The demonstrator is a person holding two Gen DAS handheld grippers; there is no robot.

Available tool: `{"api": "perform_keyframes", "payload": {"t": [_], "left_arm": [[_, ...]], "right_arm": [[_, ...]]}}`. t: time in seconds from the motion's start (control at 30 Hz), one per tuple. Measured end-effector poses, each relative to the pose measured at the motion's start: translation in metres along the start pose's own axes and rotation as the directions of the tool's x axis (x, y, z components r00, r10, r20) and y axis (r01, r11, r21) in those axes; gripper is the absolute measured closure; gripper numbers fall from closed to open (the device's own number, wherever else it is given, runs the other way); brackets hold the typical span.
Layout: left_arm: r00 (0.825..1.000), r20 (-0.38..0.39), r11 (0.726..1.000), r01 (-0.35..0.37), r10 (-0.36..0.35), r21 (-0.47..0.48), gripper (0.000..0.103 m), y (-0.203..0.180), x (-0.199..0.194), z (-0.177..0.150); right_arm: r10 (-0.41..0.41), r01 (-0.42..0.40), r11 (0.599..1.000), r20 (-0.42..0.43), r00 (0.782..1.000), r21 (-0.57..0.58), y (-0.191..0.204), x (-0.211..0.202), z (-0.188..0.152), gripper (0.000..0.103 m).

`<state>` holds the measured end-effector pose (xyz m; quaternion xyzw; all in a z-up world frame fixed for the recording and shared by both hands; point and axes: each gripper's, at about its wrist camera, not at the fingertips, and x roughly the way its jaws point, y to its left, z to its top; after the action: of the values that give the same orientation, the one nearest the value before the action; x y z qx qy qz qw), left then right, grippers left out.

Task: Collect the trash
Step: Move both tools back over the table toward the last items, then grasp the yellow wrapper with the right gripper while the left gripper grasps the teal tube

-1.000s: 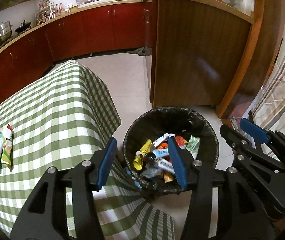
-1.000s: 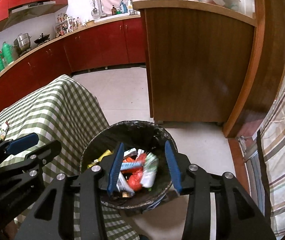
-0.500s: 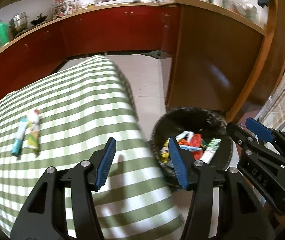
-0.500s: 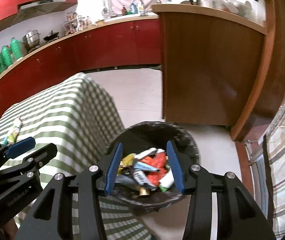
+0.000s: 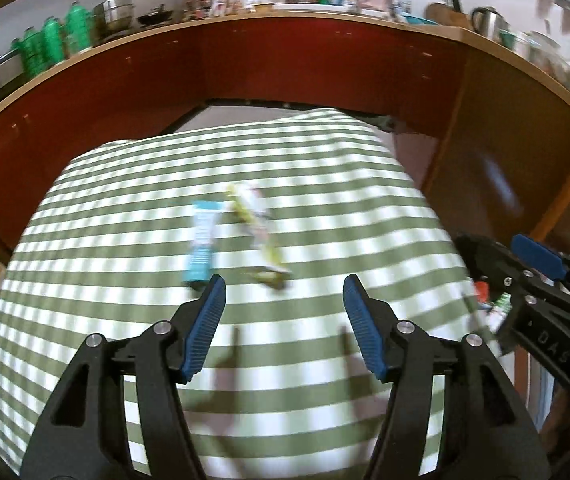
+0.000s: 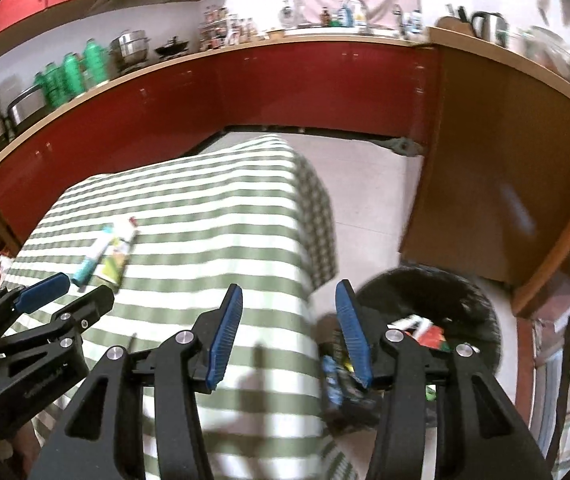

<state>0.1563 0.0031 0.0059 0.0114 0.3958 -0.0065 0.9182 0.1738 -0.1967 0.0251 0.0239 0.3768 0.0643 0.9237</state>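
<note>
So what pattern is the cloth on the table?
Green and white checks on the tablecloth, which read as stripes under motion blur; the checks show best in the right wrist view.

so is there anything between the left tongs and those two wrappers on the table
Nothing: in the left wrist view only bare green-striped tablecloth lies between the open left tongs and the blue wrapper and yellow-green wrapper.

Left gripper [image 5: 285, 326] and right gripper [image 6: 289, 336] both hang agape, holding nothing.
</note>
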Motion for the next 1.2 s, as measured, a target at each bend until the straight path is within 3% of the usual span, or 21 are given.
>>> {"api": "perform_keyframes", "payload": {"t": [0.57,0.9,1.0,1.07,1.2], "left_arm": [[0.993,-0.018,0.987,-0.115,0.114,-0.113,0.043,0.115,0.007,0.004],[0.995,-0.025,0.985,-0.104,0.101,-0.136,0.042,0.130,0.011,0.000],[0.996,-0.027,0.987,-0.092,0.089,-0.134,0.041,0.126,0.014,0.000],[0.996,-0.027,0.988,-0.084,0.081,-0.127,0.041,0.120,0.016,0.001],[0.997,-0.027,0.991,-0.068,0.066,-0.117,0.041,0.109,0.019,0.005]], "right_arm": [[0.099,-0.107,0.986,-0.063,0.993,-0.128,0.110,0.050,0.023,0.055],[0.101,-0.123,0.977,-0.130,0.986,-0.172,0.147,0.075,0.023,0.055],[0.104,-0.126,0.979,-0.142,0.984,-0.159,0.147,0.079,0.024,0.067],[0.114,-0.139,0.978,-0.159,0.981,-0.153,0.143,0.082,0.025,0.081],[0.106,-0.129,0.981,-0.154,0.982,-0.147,0.133,0.081,0.025,0.085]]}}
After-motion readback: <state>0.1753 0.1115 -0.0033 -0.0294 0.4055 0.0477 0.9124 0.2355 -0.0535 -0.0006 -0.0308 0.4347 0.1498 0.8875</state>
